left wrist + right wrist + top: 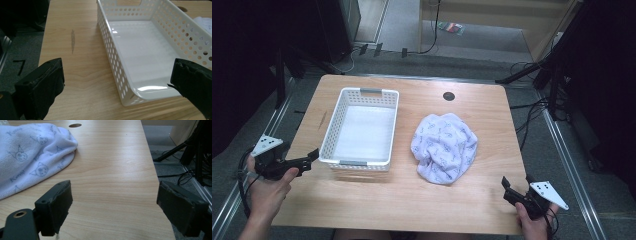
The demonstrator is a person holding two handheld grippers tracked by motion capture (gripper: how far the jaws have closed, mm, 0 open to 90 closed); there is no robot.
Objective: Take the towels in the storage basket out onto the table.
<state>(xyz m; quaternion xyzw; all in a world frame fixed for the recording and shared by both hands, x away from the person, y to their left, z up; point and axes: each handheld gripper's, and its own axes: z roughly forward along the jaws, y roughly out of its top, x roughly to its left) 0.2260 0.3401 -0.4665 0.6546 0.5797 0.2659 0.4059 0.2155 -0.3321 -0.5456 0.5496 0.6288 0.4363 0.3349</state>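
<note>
While both grippers idled wide and empty, the crumpled cloth (pixel 444 148) lay ahead-left of the right gripper (pixel 515 188) — reachable; the basket (pixel 335 129) waited before the left gripper (pixel 310 158).

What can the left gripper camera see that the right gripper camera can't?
The left gripper view looks into the white basket, empty inside, and past it to a dark scuff on the wood. The right gripper view instead takes in the crumpled cat-print towel and the round hole near the table's far edge. Both share the wooden table, and each shows its own gripper open, the left gripper and the right gripper, with nothing between the jaws.
</note>
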